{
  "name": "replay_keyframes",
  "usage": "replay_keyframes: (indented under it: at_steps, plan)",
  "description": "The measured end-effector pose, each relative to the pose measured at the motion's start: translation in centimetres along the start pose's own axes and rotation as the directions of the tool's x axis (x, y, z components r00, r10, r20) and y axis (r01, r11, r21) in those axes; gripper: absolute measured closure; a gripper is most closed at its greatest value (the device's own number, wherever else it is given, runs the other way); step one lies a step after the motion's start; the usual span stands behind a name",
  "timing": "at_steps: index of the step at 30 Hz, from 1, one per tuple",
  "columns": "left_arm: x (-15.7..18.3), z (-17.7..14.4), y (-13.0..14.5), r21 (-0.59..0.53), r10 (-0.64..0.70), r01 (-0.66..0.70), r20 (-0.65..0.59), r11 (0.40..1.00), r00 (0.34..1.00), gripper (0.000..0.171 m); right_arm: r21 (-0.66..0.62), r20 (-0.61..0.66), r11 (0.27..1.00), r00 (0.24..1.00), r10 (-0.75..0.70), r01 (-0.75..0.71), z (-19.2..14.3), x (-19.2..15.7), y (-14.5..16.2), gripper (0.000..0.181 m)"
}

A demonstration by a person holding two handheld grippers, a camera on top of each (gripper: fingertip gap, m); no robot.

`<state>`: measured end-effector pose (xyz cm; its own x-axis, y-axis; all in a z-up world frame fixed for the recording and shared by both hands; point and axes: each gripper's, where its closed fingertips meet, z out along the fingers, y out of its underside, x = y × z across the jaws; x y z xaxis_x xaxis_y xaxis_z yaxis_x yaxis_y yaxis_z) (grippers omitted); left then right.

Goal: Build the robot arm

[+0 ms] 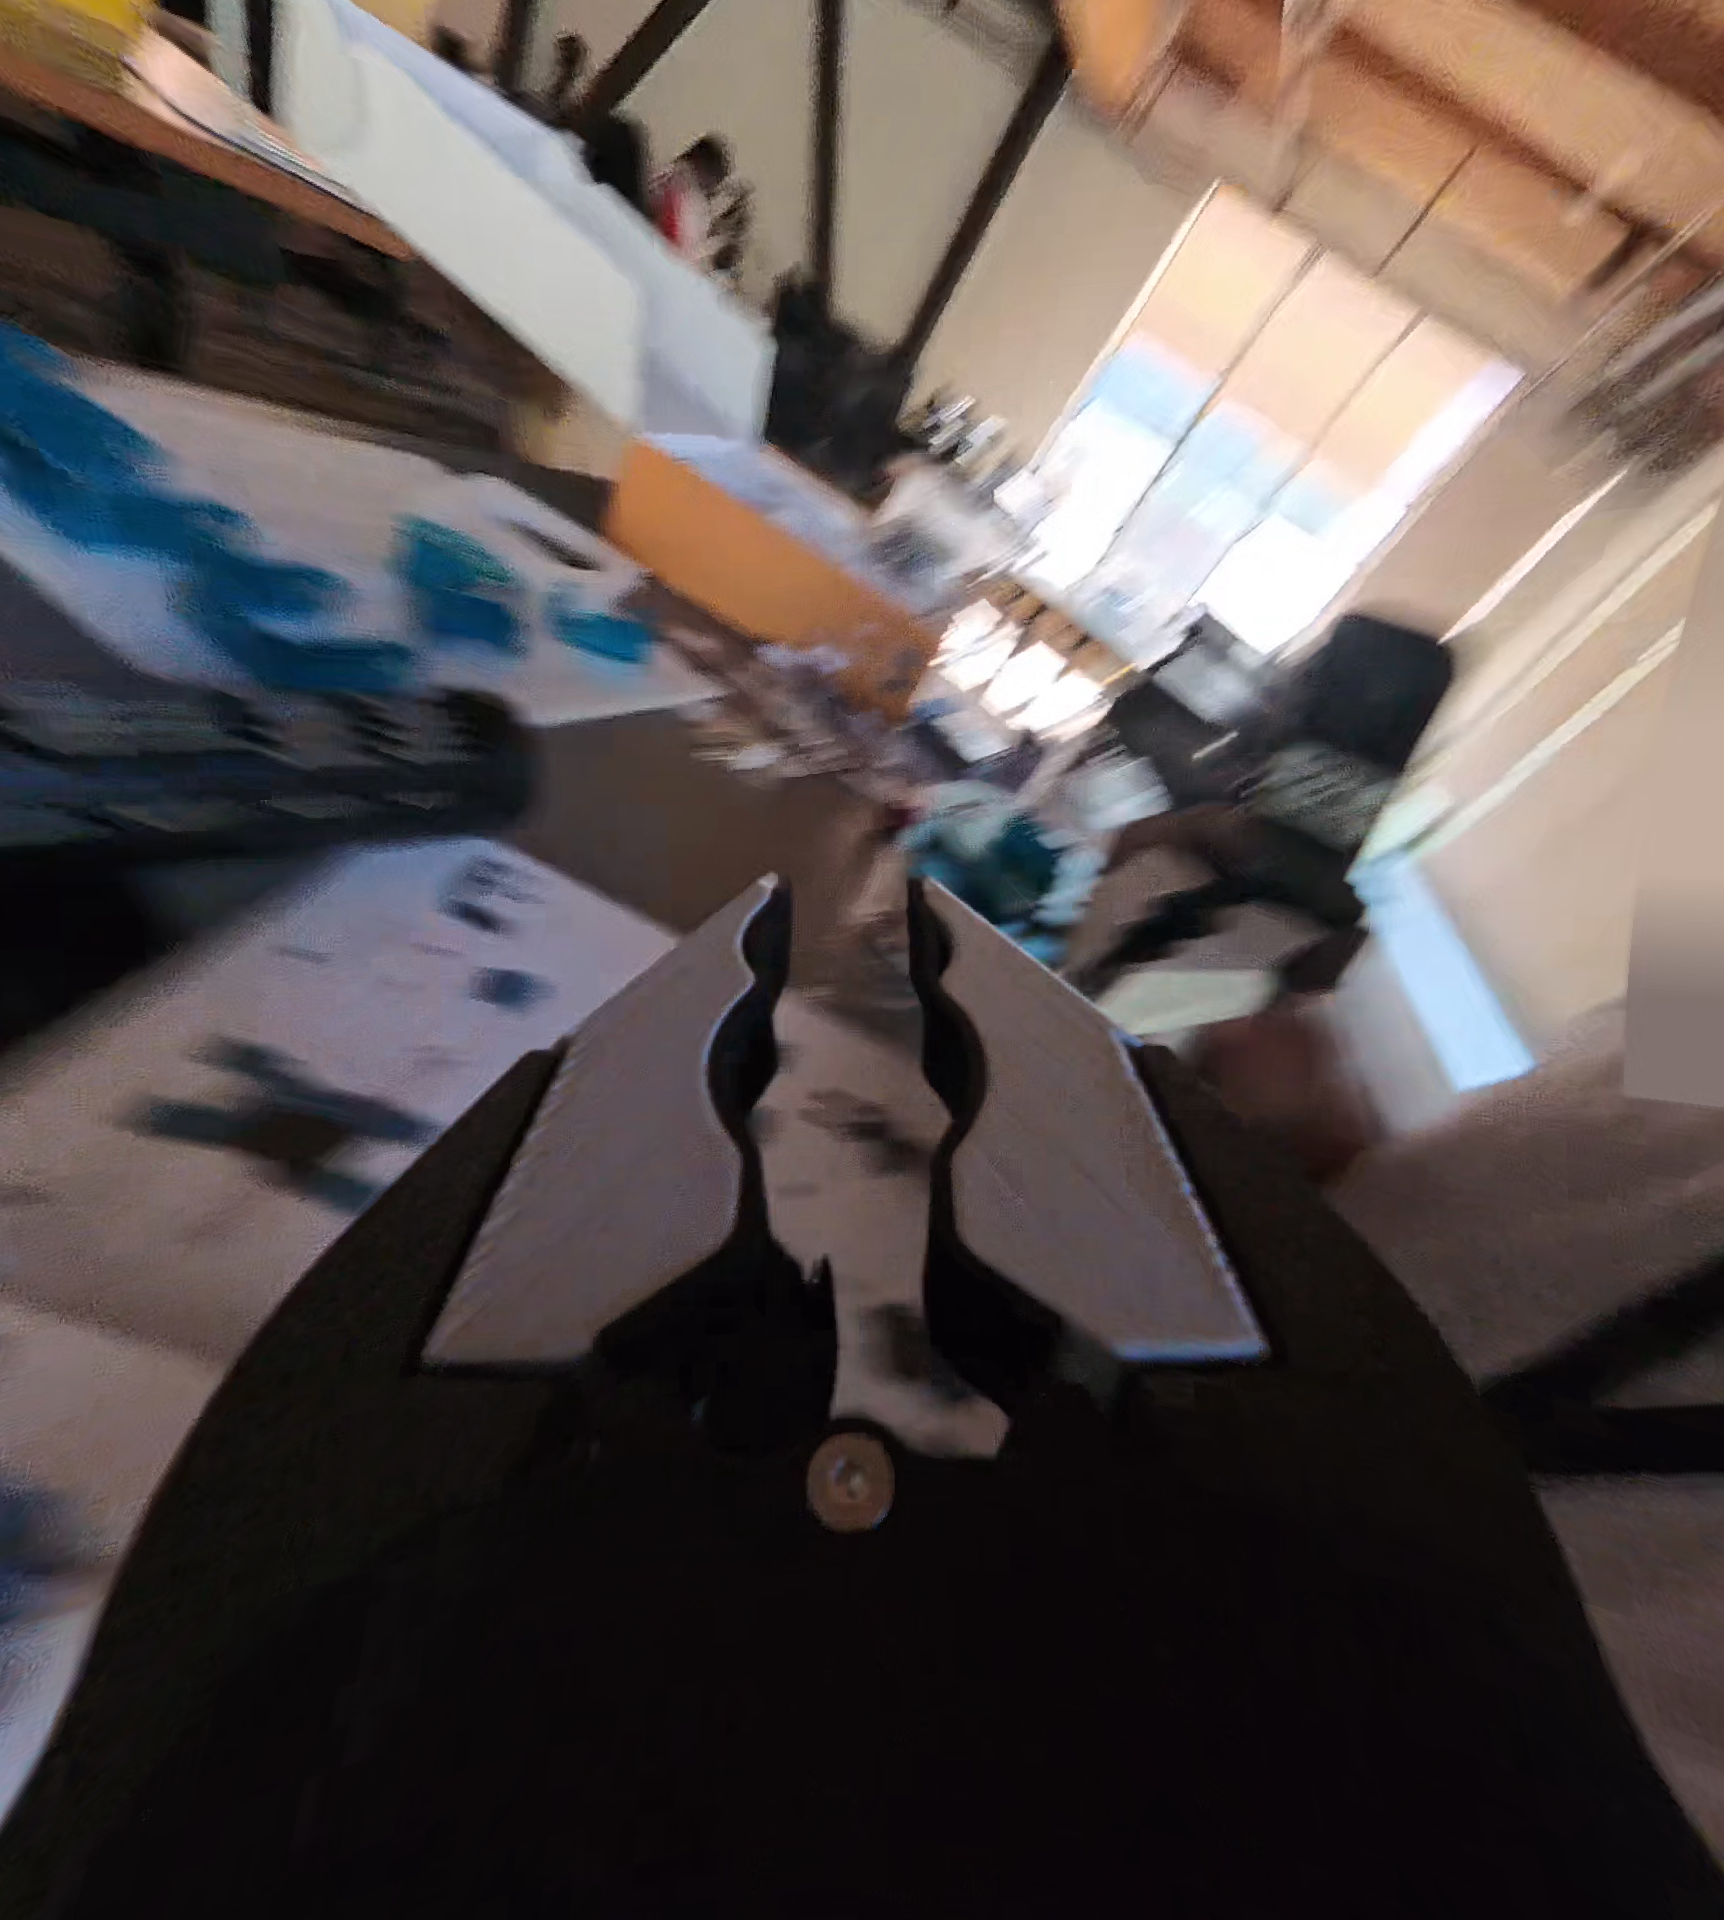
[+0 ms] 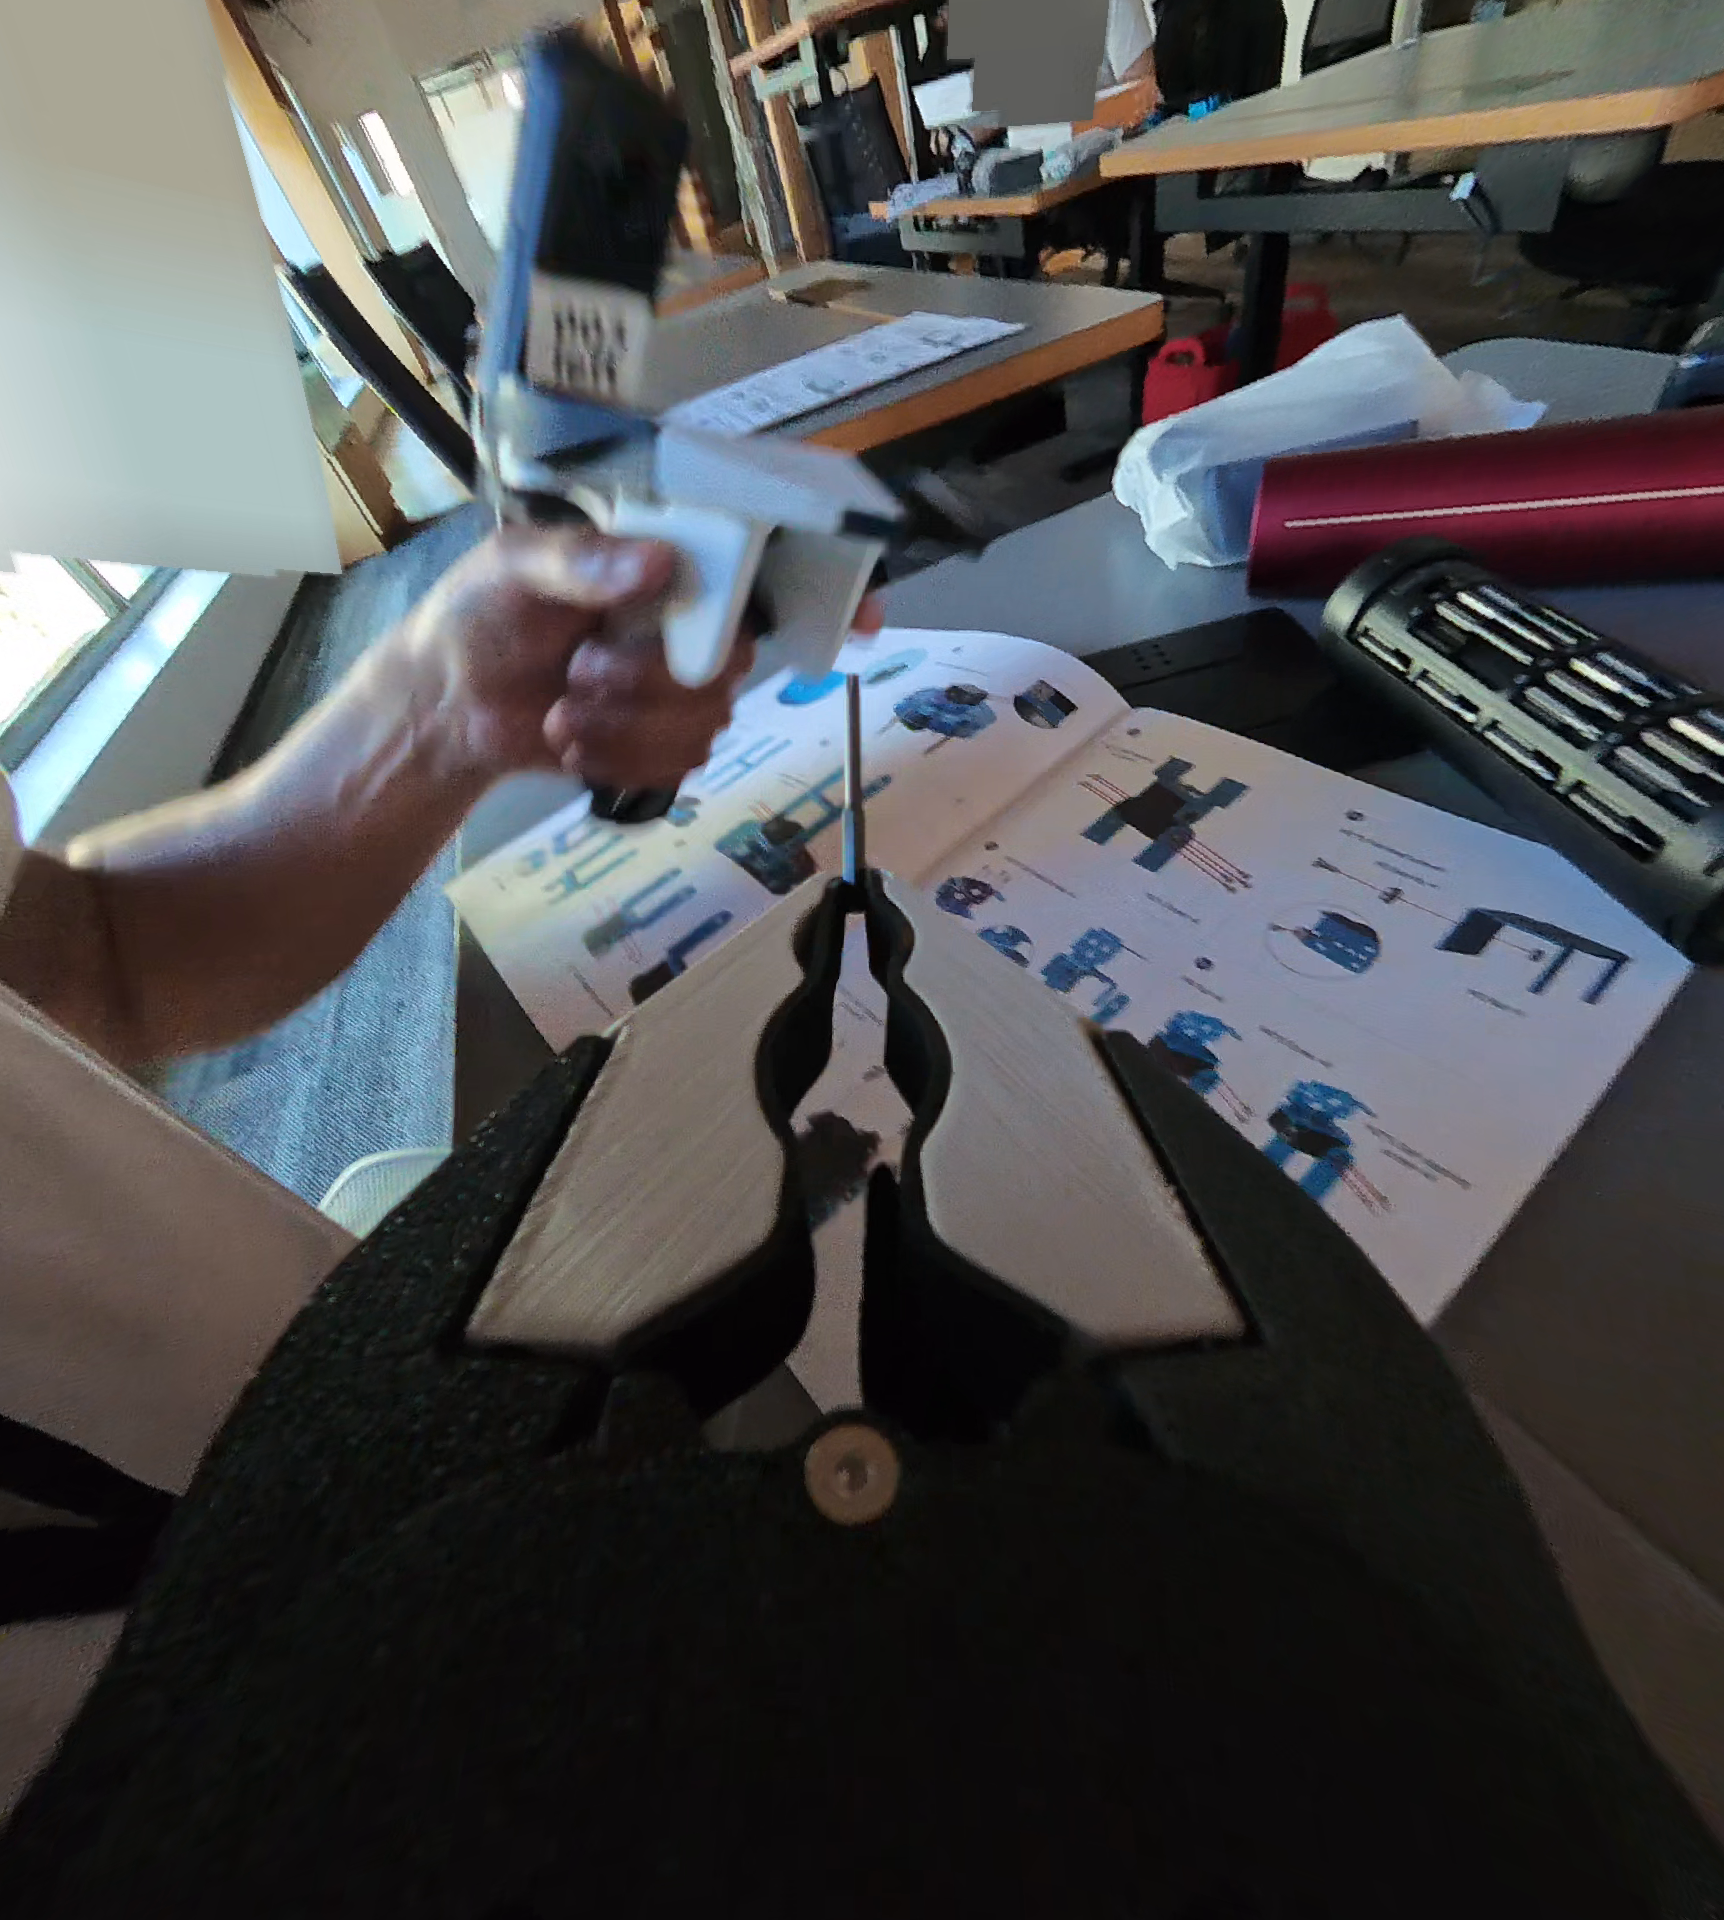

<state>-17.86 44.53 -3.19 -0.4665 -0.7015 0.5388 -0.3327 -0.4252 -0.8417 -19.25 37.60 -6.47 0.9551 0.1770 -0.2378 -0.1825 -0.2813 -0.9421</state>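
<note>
Pinching thin grey metal screwdriver bit (image 2: 852, 769), right gripper (image 2: 853, 899) hovering over open paper booklet (image 2: 1201, 894). Left gripper (image 1: 847, 904) waving far left, narrow gap, empty.

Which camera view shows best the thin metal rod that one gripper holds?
The right wrist view. There the thin grey metal rod is sharp, pinched at the tips of the right gripper and pointing forward over the open white instruction booklet. The left wrist view is heavily motion-blurred and does not show the rod; its left gripper holds nothing.
</note>
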Motion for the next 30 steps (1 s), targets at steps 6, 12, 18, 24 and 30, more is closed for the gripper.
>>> replay_keyframes:
  at_steps: [6,12,18,24,30]
  plan:
    - [-15.8,3.0,-3.0,-0.669,0.767,-0.536,0.081,0.515,0.637,0.114,-0.538,-0.153,0.843,0.983,-0.101,0.003,1.9,3.5,8.7,0.179]
    - [-20.3,8.3,-0.1,-0.809,0.688,-0.544,-0.266,0.222,0.676,0.091,-0.601,-0.119,0.797,0.993,-0.010,-0.064,4.3,2.9,10.7,0.179]
    - [-22.4,8.6,1.9,-0.830,0.653,-0.555,-0.389,0.058,0.650,0.109,-0.508,-0.115,0.856,0.993,0.040,-0.093,4.4,2.7,9.3,0.179]
    - [-22.9,8.7,2.2,-0.815,0.715,-0.578,-0.419,-0.024,0.560,0.112,-0.602,-0.179,0.787,0.984,0.026,-0.130,4.3,4.3,10.4,0.179]
    - [-22.4,9.0,1.0,-0.798,0.808,-0.594,-0.283,0.101,0.517,0.119,-0.537,-0.234,0.827,0.971,0.042,-0.165,4.3,6.3,8.2,0.154]
